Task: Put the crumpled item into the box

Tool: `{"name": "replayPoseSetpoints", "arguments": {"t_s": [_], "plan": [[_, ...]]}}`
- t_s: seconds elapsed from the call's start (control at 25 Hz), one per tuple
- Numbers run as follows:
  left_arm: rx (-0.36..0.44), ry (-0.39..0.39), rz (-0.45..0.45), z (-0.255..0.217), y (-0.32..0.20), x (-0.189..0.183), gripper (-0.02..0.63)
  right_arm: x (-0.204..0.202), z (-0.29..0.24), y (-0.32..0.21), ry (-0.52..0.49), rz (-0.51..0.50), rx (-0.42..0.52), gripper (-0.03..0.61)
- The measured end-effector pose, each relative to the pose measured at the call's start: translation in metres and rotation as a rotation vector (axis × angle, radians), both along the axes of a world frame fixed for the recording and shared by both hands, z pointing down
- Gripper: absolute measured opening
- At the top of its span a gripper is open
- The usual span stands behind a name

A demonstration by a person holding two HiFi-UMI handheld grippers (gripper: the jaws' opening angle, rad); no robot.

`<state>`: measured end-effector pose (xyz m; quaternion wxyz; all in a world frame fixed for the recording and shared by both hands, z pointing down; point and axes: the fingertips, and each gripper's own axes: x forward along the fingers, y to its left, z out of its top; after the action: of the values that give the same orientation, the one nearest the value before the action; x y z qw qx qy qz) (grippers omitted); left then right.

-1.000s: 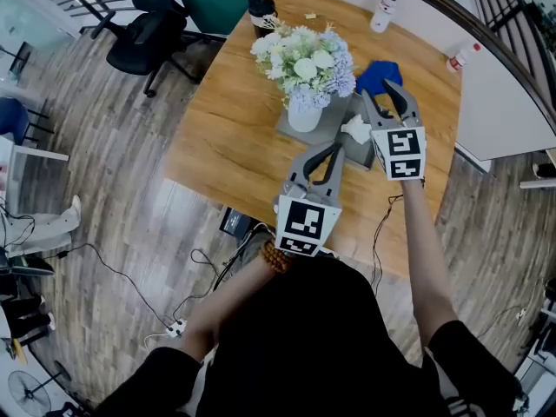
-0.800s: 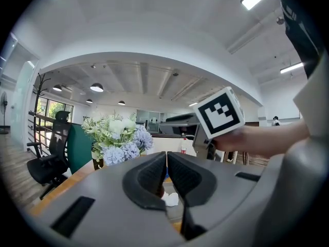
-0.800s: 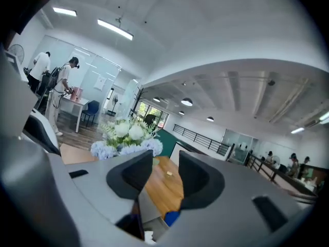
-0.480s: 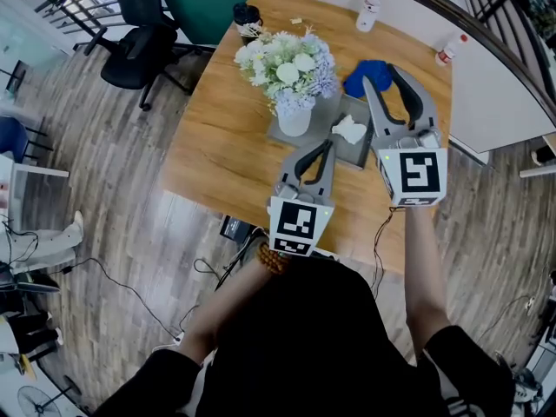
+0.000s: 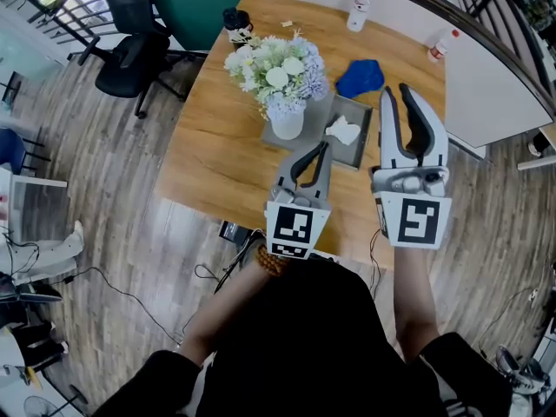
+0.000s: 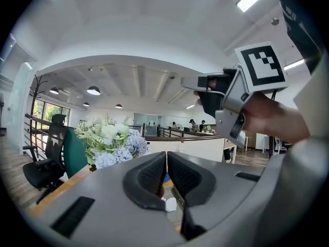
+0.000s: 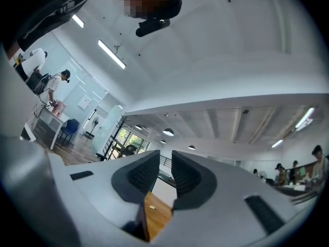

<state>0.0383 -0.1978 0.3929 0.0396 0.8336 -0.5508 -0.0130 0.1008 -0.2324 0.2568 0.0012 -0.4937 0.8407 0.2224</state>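
The crumpled white item (image 5: 344,130) lies in the shallow grey box (image 5: 362,144) on the wooden table (image 5: 217,146), free of both grippers. My right gripper (image 5: 398,94) is lifted above the table to the right of the box, pointing away from me. Its jaws are closing with a narrow gap still showing, and the right gripper view (image 7: 165,161) shows nothing between them. My left gripper (image 5: 320,148) hovers at the box's near edge, and the left gripper view (image 6: 166,161) shows its jaws shut and empty.
A white vase of flowers (image 5: 276,72) stands at the box's left end. A blue cloth (image 5: 359,76) lies behind the box. Two bottles (image 5: 356,11) (image 5: 439,46) and a dark cup (image 5: 233,24) stand at the table's far edge. An office chair (image 5: 130,55) is at the far left.
My right gripper has drawn back from over the crumpled item toward me and risen, and its jaws have narrowed. The item stays in the box. The left gripper has barely moved.
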Motion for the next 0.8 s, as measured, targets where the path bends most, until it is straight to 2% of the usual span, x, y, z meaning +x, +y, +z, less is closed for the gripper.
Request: {"name": "replayPoseSetpoints", "arguments": {"t_s": [0.2, 0.4, 0.72, 0.8], "plan": [[0.021, 0.001, -0.001, -0.002, 0.001, 0.001, 0.026, 0.001, 0.019, 0.013, -0.05, 0.041, -0.039, 0.072], [0.033, 0.003, 0.009, -0.003, 0.002, 0.005, 0.026, 0.015, 0.039, 0.031, -0.061, 0.118, -0.069, 0.035], [0.039, -0.003, 0.036, 0.0, 0.012, 0.014, 0.026, 0.04, 0.08, 0.053, -0.099, 0.199, -0.201, 0.018], [0.041, -0.006, 0.042, 0.001, 0.014, 0.017, 0.026, 0.04, 0.081, 0.056, -0.126, 0.206, -0.19, 0.015]]}}
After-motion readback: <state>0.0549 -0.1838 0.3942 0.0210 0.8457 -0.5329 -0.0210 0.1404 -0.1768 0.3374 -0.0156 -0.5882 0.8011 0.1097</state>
